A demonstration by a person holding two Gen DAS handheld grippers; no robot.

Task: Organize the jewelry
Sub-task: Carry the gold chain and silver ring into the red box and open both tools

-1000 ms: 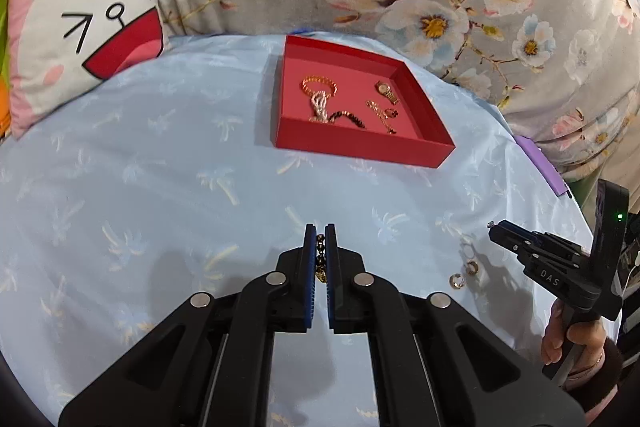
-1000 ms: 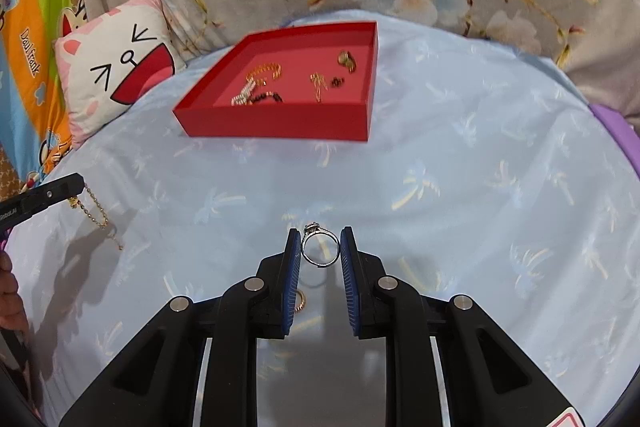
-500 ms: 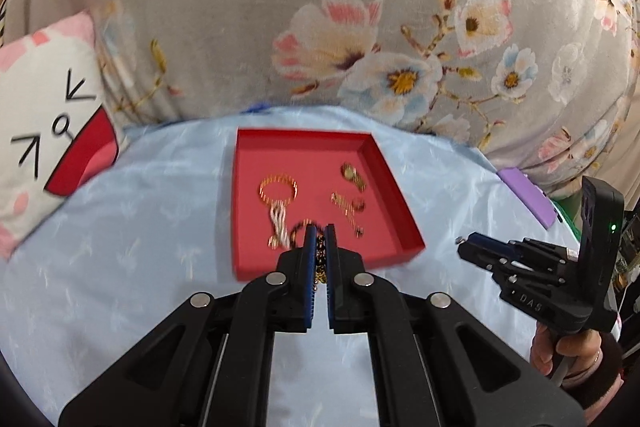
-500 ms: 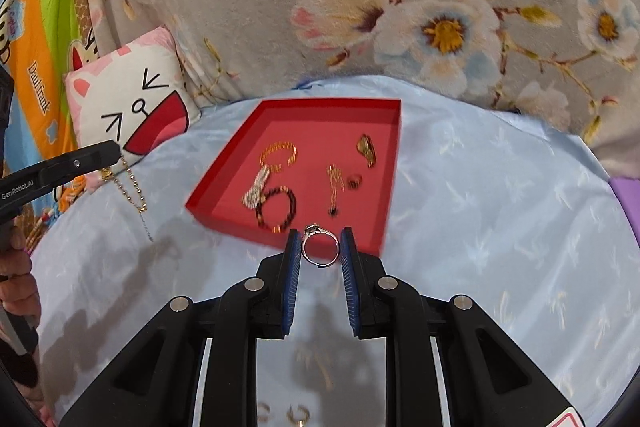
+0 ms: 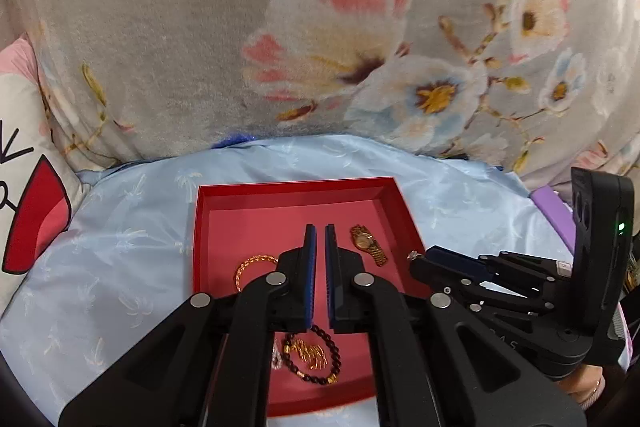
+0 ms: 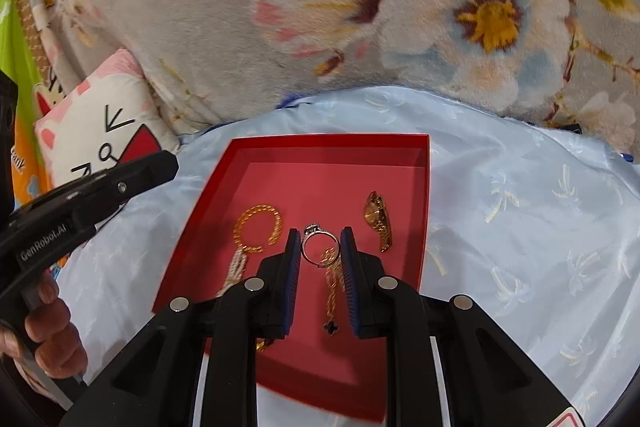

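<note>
Placement step: the right gripper (image 6: 320, 247) clamps a silver ring with a small stone (image 6: 319, 242) above the shallow red cardboard tray (image 6: 328, 141), over its near half. Lower toward bare tray floor between the gold chain bracelet (image 6: 256, 230) and gold wristwatch (image 6: 378, 217), then release. The left gripper (image 5: 319, 239) is closed above the same tray; whether it pinches anything cannot be told.
</note>
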